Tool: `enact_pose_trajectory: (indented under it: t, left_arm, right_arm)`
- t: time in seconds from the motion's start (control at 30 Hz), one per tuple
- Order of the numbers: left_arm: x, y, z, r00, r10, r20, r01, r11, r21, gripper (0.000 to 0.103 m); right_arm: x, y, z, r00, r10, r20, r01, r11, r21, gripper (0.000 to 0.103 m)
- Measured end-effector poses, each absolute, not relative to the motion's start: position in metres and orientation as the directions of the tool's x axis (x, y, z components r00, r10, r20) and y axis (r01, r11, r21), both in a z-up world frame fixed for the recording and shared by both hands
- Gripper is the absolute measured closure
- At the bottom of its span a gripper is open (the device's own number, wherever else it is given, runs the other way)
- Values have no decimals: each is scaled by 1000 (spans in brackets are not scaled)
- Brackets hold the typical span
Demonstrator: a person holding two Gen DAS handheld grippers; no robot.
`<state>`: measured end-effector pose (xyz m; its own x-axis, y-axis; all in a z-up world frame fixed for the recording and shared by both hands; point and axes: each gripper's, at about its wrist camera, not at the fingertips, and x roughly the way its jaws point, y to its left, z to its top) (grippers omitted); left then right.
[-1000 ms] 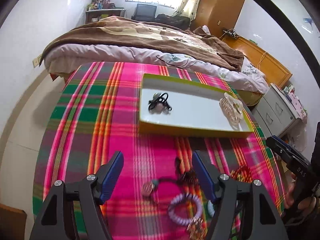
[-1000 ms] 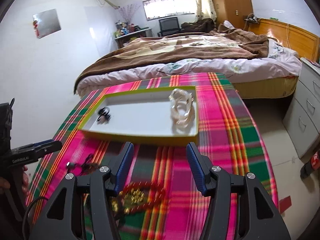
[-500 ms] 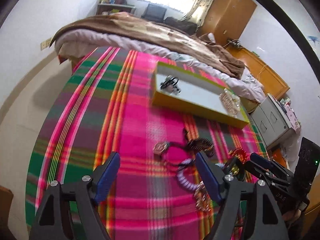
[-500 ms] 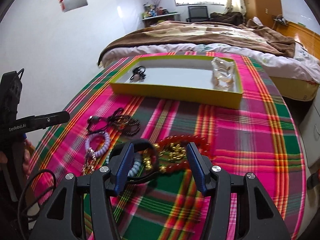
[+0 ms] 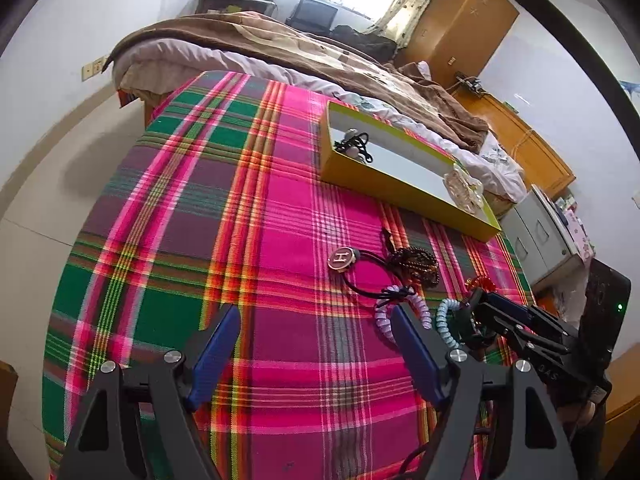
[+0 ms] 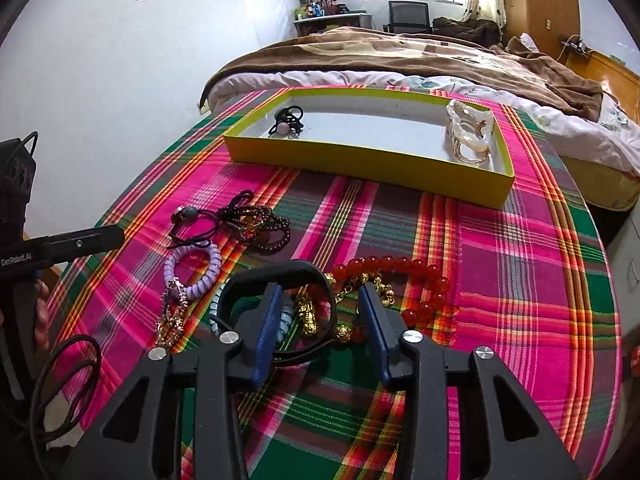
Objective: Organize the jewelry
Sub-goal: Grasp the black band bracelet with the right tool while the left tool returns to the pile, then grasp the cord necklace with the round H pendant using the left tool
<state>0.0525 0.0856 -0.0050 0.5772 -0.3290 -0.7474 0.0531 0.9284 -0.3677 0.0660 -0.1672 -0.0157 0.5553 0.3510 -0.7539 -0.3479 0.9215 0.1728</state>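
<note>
A yellow tray (image 6: 360, 158) (image 5: 384, 186) holds a black hair tie (image 6: 286, 120) and a clear bracelet (image 6: 468, 132). Loose jewelry lies on the plaid cloth: a black band (image 6: 280, 276), a red bead bracelet (image 6: 400, 268), a gold chain (image 6: 308, 316), a lilac coil tie (image 6: 200, 276), dark beads (image 6: 256, 224). My right gripper (image 6: 320, 312) is open, low over the pile, its jaws astride the black band and gold chain. My left gripper (image 5: 316, 344) is open and empty above bare cloth, left of the pile.
A black tie with a round H charm (image 5: 342, 260) lies beside the dark beads (image 5: 416, 264). A bed (image 6: 400, 56) stands behind the table. A drawer cabinet (image 5: 544, 236) is at the right. The table's edge curves close on both sides.
My right gripper has dropped down and forward onto the jewelry pile, its jaws now around the black band. My left gripper has pulled back and tilted left, away from the pile.
</note>
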Motion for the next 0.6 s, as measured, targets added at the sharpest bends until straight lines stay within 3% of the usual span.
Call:
enact_pose_trajectory:
  t: [0.1,0.2,0.6]
  left_arm:
    - [55,82,-7,567,-312,-762,51,937,-346,26]
    - [58,82,-10,553,-329,-766,44,929,-368,26]
    - [68,75,-10,546,-309,-779,40,938,-344,26]
  right_arm:
    - [67,-168,-16,557,346,-755,-342,924,171,87]
    - [66,-169,-15,564,341,-752,-339,926,165,92]
    - [64,-181,-8,587,387,-711,-319,918,236,96]
